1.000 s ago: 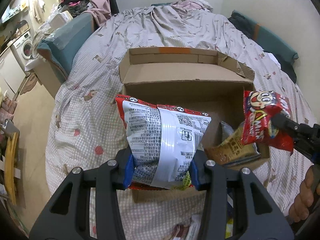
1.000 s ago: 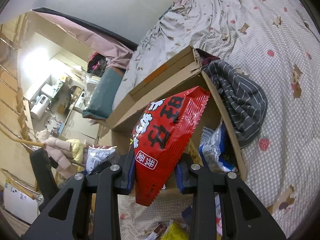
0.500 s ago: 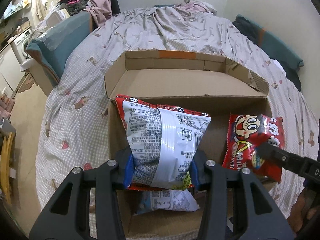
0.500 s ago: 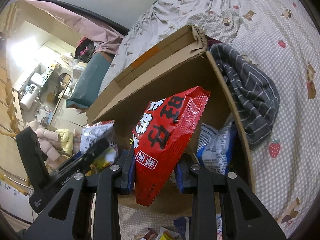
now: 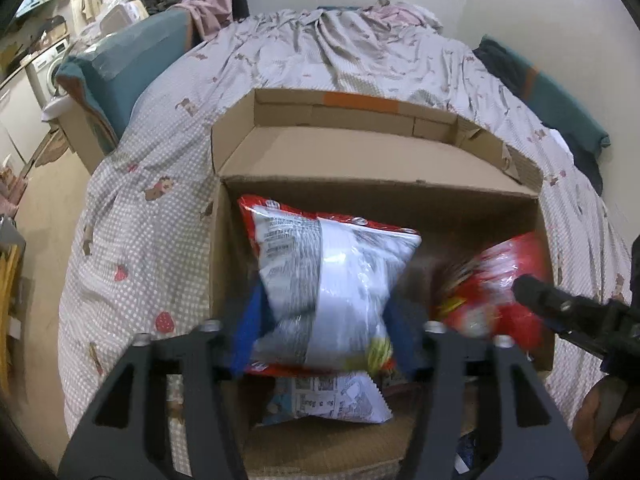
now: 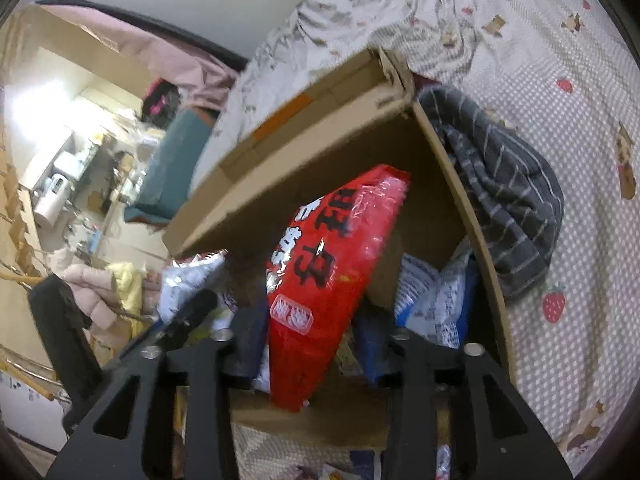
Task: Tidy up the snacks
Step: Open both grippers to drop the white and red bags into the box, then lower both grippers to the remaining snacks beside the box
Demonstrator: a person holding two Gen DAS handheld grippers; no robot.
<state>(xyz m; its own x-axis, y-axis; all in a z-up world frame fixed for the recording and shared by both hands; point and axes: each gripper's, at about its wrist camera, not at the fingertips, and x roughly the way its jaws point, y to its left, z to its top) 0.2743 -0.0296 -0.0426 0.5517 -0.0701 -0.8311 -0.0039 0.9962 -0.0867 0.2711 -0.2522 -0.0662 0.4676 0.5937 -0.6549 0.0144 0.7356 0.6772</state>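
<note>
An open cardboard box (image 5: 360, 156) sits on the bed. My left gripper (image 5: 324, 332) hangs over the box's left half; its jaws are opening, and a white-and-red snack bag (image 5: 336, 280), blurred, sits loose between the blue pads. My right gripper (image 6: 312, 344) is over the right half, its jaws also opening. A red snack bag (image 6: 332, 264) stands between them with gaps at both pads. The left wrist view shows that red bag (image 5: 492, 288) blurred beside the right gripper's fingertip (image 5: 536, 292). Other packets (image 5: 332, 396) lie inside the box (image 6: 320, 128).
A grey striped cloth (image 6: 508, 200) lies against the box's right wall. A blue-and-white packet (image 6: 436, 304) rests in the right corner. A teal cushion (image 5: 132, 64) borders the bed on the left. Loose packets (image 6: 332, 472) lie on the bedspread before the box.
Both grippers came forward and down over the box. Both pairs of jaws have spread, and the two bags have started slipping down from between the pads.
</note>
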